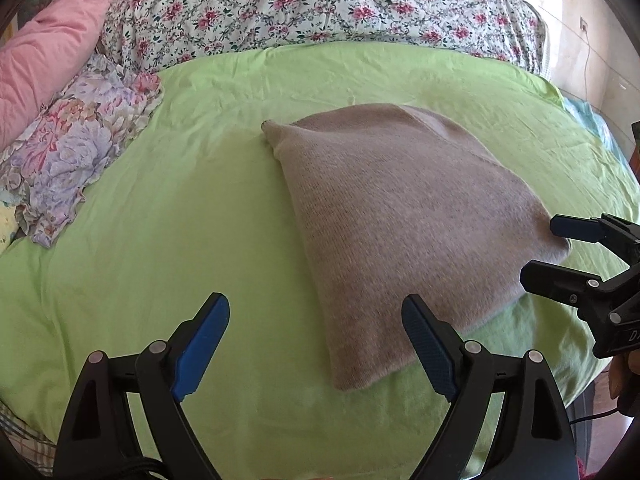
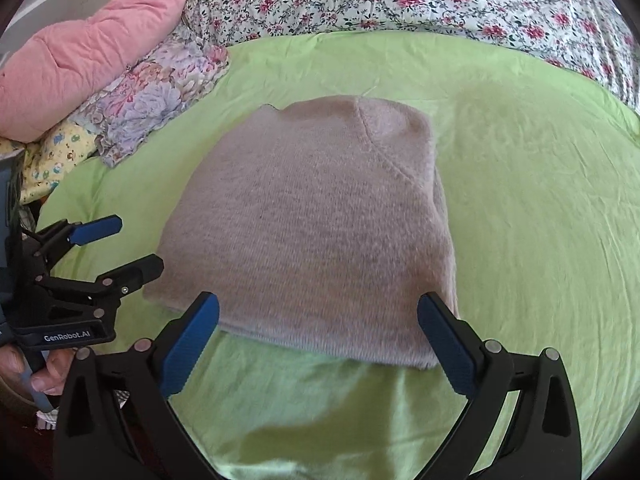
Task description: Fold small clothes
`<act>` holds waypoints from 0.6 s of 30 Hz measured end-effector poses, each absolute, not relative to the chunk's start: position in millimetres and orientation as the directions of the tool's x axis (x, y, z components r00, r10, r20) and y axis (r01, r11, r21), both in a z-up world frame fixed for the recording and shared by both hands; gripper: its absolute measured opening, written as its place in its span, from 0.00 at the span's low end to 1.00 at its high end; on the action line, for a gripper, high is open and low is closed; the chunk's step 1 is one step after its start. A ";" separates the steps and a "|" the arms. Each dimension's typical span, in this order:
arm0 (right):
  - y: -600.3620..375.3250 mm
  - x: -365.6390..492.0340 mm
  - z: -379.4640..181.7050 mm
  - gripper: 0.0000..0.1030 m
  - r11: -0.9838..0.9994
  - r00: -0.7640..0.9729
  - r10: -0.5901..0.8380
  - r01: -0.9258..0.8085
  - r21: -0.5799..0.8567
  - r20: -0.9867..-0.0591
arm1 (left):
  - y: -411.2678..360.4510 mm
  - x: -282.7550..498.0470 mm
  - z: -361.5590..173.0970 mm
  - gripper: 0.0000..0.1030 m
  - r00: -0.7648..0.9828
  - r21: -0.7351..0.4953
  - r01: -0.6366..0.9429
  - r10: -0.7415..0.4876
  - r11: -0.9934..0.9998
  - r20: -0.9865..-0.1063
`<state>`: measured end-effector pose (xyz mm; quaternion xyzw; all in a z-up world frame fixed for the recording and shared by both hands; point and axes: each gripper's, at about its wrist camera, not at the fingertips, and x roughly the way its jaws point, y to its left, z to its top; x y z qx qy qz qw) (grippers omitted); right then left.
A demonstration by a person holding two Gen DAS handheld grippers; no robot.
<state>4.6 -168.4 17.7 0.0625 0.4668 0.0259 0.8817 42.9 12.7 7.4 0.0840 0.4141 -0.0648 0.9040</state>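
**Knit's folded, both claws off it**

Past the claws, a pink quilted duvet [image 1: 52, 44], a rose-print white quilt [image 1: 320, 4] and a frilly pastel floral cloth [image 1: 80, 148] crowd the bed's far side. Nothing blocks the fuzzy beige-grey knit sweater [image 2: 312, 224], folded into a neat pad on the lime-green bedsheet [image 1: 160, 220]. It's just ahead of the right claw [image 2: 318, 346] and off to the right of the left claw [image 1: 316, 346]. Both gape wide, empty.

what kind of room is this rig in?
Most likely a home bedroom. The folded beige knit lies on a bed with a green sheet, with a floral quilt and a pink comforter bunched at the far side.
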 end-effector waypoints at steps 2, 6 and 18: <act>-169.4 8.5 17.7 0.97 0.990 0.563 0.108 0.013 0.140 -0.819 | 12.1 45.2 8.4 0.86 0.650 0.098 0.180 -0.044 0.979 -0.759; -170.1 14.1 16.9 0.97 0.990 0.560 0.110 0.015 0.143 -0.821 | 9.1 48.2 9.6 0.86 0.651 0.098 0.169 -0.037 0.981 -0.758; -172.2 22.3 16.4 0.97 0.988 0.554 0.114 0.020 0.150 -0.825 | 2.6 46.2 12.1 0.86 0.657 0.094 0.154 -0.031 0.984 -0.753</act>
